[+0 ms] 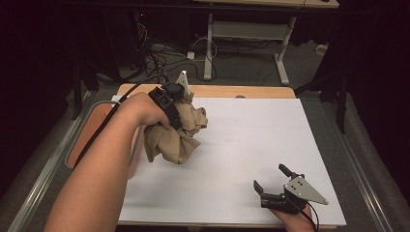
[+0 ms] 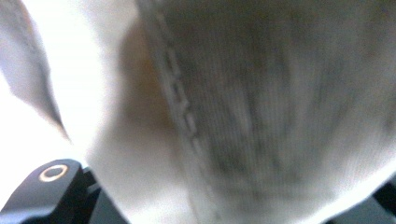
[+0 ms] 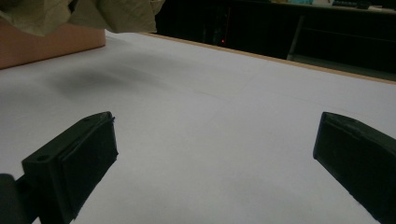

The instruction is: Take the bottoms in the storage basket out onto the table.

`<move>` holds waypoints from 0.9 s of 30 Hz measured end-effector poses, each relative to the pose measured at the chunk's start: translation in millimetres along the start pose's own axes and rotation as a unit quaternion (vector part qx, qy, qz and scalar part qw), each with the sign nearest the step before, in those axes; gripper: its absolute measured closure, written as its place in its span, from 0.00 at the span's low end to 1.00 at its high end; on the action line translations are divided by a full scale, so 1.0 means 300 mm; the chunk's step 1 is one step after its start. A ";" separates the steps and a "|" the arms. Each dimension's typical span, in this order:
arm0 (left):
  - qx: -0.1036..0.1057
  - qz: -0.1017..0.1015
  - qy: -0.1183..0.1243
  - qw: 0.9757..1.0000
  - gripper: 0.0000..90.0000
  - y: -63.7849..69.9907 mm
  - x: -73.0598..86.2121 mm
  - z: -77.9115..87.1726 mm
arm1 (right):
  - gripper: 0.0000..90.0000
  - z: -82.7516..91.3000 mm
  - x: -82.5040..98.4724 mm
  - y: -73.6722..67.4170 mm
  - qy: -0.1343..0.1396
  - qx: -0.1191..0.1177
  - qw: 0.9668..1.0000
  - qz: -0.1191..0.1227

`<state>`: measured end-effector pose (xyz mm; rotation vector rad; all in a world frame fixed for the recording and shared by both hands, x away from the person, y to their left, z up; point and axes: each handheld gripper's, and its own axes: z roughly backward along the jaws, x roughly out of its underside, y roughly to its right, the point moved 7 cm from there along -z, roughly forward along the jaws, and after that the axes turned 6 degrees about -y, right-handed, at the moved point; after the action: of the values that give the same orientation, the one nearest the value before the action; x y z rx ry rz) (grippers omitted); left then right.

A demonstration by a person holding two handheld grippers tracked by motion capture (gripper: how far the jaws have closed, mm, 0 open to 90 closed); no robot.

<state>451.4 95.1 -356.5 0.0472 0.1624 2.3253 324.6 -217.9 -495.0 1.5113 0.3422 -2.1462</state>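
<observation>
Holding a bunched cloth [image 1: 176,133], the left gripper [image 1: 180,108] hangs over the table's [image 1: 232,145] left edge; right gripper [image 1: 273,181] gapes, bare sheet ahead.

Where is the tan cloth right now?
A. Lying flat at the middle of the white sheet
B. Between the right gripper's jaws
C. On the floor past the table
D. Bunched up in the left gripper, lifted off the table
D: the left gripper holds the bunched cloth above the white sheet, while the right gripper stands open with nothing between its jaws.
</observation>
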 end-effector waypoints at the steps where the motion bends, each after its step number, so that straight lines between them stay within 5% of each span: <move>1: -0.001 -0.002 0.002 1.000 0.69 0.001 -0.005 -0.005 | 0.01 0.000 0.000 0.001 0.000 0.000 1.000 0.000; 27: 0.007 -0.024 0.005 1.000 0.69 0.051 -0.105 -0.142 | 0.01 -0.001 0.003 -0.001 -0.001 0.000 1.000 0.002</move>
<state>458.5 57.6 -396.1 0.0384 0.1816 2.2776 324.5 -217.8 -495.9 1.5076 0.3386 -2.1452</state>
